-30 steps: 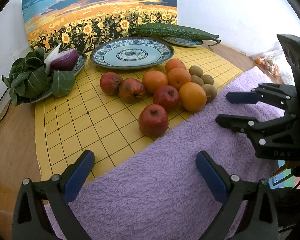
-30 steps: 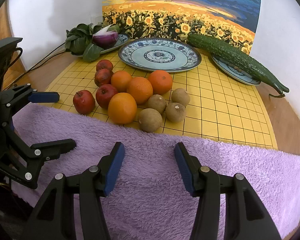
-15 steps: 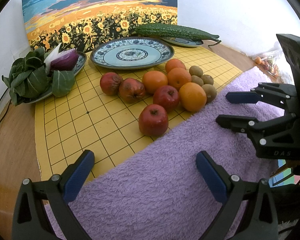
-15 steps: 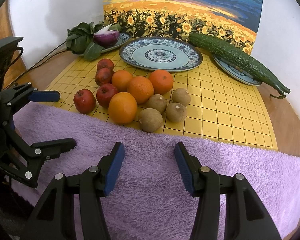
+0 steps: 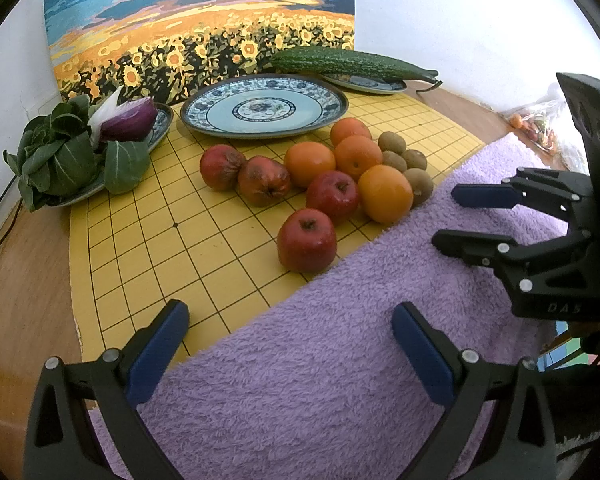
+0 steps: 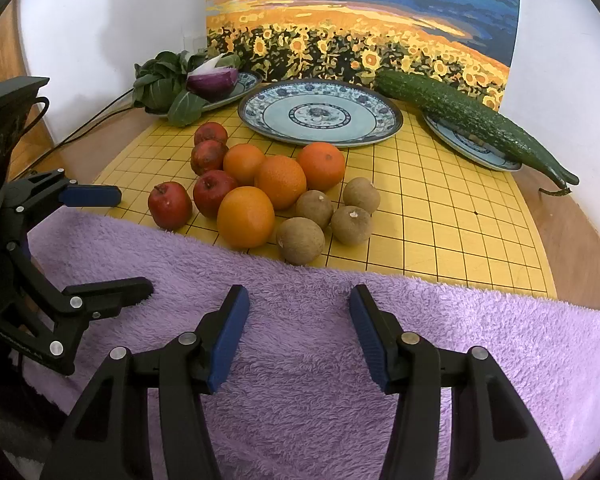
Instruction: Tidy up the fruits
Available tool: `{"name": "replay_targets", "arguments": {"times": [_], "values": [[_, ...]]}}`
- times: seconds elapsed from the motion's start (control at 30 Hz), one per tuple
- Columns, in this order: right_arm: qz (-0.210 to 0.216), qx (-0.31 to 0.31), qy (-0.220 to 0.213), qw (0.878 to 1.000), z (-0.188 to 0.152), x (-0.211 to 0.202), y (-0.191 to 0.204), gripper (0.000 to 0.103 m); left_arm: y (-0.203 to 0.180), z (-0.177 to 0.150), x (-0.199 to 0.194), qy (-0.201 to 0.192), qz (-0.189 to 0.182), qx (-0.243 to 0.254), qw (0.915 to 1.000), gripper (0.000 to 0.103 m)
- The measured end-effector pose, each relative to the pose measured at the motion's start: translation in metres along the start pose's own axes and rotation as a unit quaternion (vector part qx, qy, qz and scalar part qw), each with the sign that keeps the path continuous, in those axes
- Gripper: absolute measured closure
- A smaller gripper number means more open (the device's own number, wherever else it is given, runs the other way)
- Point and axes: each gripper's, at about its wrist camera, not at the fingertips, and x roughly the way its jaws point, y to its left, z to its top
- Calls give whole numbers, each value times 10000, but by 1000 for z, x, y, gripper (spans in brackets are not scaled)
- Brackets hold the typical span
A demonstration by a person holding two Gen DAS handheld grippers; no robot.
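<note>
1. The left gripper (image 5: 288,344) hangs over a fluffy purple towel (image 5: 320,380), its blue-padded black fingers spread wide with nothing between them.
2. The right gripper (image 6: 299,330) also sits above the towel, jaws apart and empty.
3. The fruits lie in a tight cluster on a yellow gridded board (image 6: 440,216), near the towel's edge: 4 glossy red apples (image 6: 169,205), 2 of them wrinkled and dull; 4 round, dimpled oranges (image 6: 245,217); 4 matte brown kiwis (image 6: 300,240).
4. The front orange and front kiwi touch the towel's edge.
5. Behind the cluster sits an empty, round blue-patterned ceramic plate (image 6: 320,114).
6. A long, bumpy green cucumber (image 6: 472,120) rests across a smaller plate (image 6: 480,152) to the right.
7. Leafy greens (image 5: 56,156) and a cut purple onion (image 5: 128,120) fill a dish on the left.
</note>
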Motion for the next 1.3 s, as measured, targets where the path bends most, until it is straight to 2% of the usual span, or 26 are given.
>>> {"name": "replay_targets", "arguments": {"times": [0.2,0.43,0.57,0.67,0.8,0.9,0.97,1.07,1.13,1.17,1.23,1.3], "values": [[18,62,24,10000,2,0,-1,47,-1,0,0,-1,-2,0,10000,0],[-40,137,118,9998,8,6,6,32,0,0,0,-1,-4,4,10000,0],[-127,227,-132,9996,2,5,10,32,-1,-1,-1,17,-59,84,9999,0],[-3,218,-162,9996,3,4,7,32,3,2,-5,45,-242,124,9996,0],[324,423,-305,9981,2,-6,-1,32,12,3,-34,-366,-277,89,9989,0],[394,449,-447,9972,6,-21,-3,32,20,13,-50,-550,-395,-61,9977,0],[265,364,-644,9969,12,-33,-3,34,23,23,-53,-603,-623,-146,9961,4],[341,251,-761,9962,23,-44,-2,47,20,38,-52,-671,-683,-107,9954,15],[423,54,-776,9961,31,-47,1,61,18,44,-44,-643,-691,-60,9955,23],[456,-59,-782,9959,34,-47,4,63,17,47,-38,-580,-719,-60,9957,26],[506,-265,-768,9954,39,-43,9,65,19,51,-25,-382,-800,-118,9960,43],[631,-427,-659,9949,43,-33,12,65,21,51,-12,-142,-926,-248,9953,49]]}}
